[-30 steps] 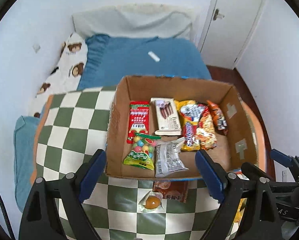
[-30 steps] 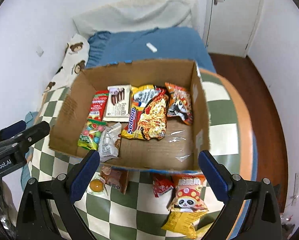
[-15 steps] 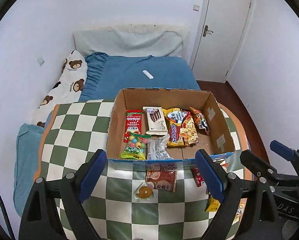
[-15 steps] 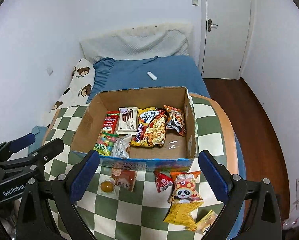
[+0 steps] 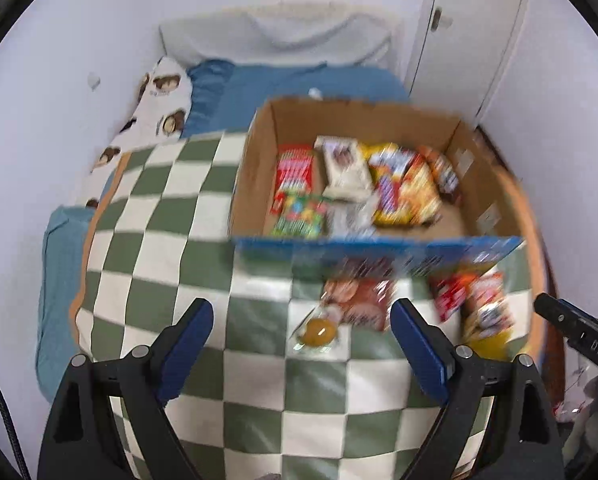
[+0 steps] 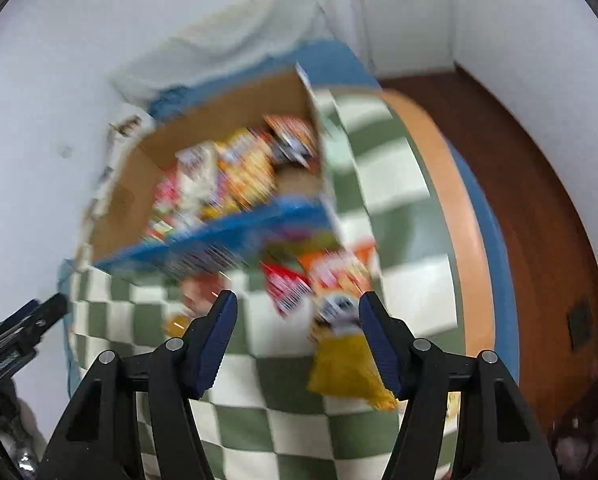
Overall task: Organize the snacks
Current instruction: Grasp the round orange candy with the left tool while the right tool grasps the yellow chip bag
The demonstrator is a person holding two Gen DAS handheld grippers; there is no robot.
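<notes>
Cardboard box (image 5: 255, 168) lies long axis left-right, centre frame, on checked cloth (image 5: 159, 216); bed (image 5: 259, 80) behind. Left gripper (image 5: 301, 332) open; right gripper (image 6: 297, 330) closing, nothing betw. pads.

1. The left gripper (image 5: 301, 334) has two black plastic arms rising from the lower edge of the left wrist view, each triangular with a cut-out window.
2. Its fingers (image 5: 187, 334) end in dark blue ribbed pads angled inward.
3. Round silver screws sit on each arm, two per side, just behind the pads.
4. A thin black cable curves along the lower left rim of that frame.
5. The right gripper (image 6: 297, 334) has the same build: black triangular arms, silver screws, dark blue ribbed pads (image 6: 219, 336).
6. At the right edge of the left wrist view, a black body carries pale lettering, partly cut off.
</notes>
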